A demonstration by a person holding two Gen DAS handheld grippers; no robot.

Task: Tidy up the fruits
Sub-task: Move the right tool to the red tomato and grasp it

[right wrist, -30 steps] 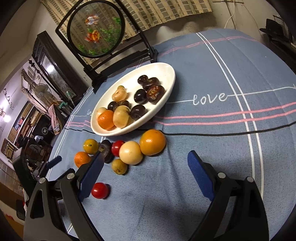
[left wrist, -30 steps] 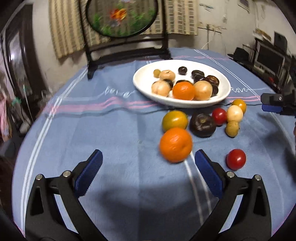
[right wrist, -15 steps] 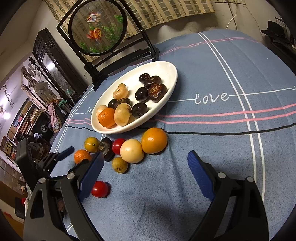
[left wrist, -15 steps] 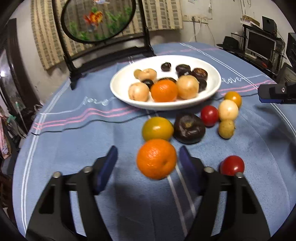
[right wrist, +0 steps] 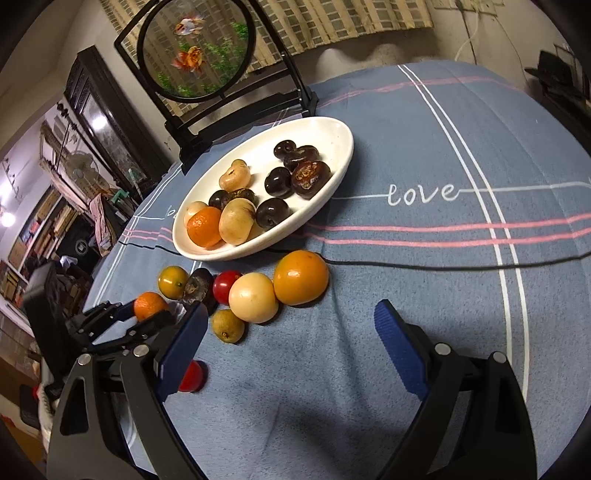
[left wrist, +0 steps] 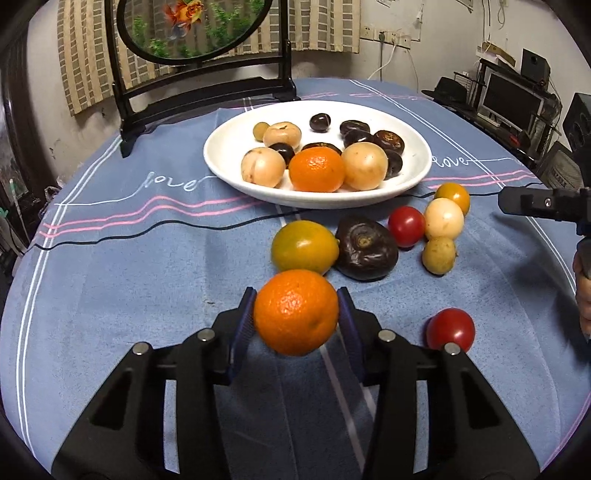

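Observation:
An orange [left wrist: 295,314] sits between the blue pads of my left gripper [left wrist: 295,295], whose jaws are closing, and both pads touch its sides. From the right wrist, the same orange [right wrist: 149,304] shows at the tips of the left gripper [right wrist: 147,314]. A white plate [left wrist: 258,188] behind it holds an orange, pale fruits and dark fruits. Loose on the cloth lie a green-orange citrus [left wrist: 304,245], a dark fruit [left wrist: 365,247], two red tomatoes [left wrist: 406,225] [left wrist: 450,328] and pale fruits [left wrist: 443,218]. My right gripper [right wrist: 290,310] hangs open over bare cloth before the cluster.
A round fish screen on a black stand [left wrist: 192,29] stands behind the plate. A thin black cable [left wrist: 147,229] crosses the blue tablecloth in front of the plate. A person's hand [left wrist: 583,291] shows at the right edge. Shelves and a monitor stand beyond the table's right side.
My left gripper moved forward and down to the orange, and its jaws narrowed from wide open until the pads reached the fruit's sides. The right gripper stayed where it was, open.

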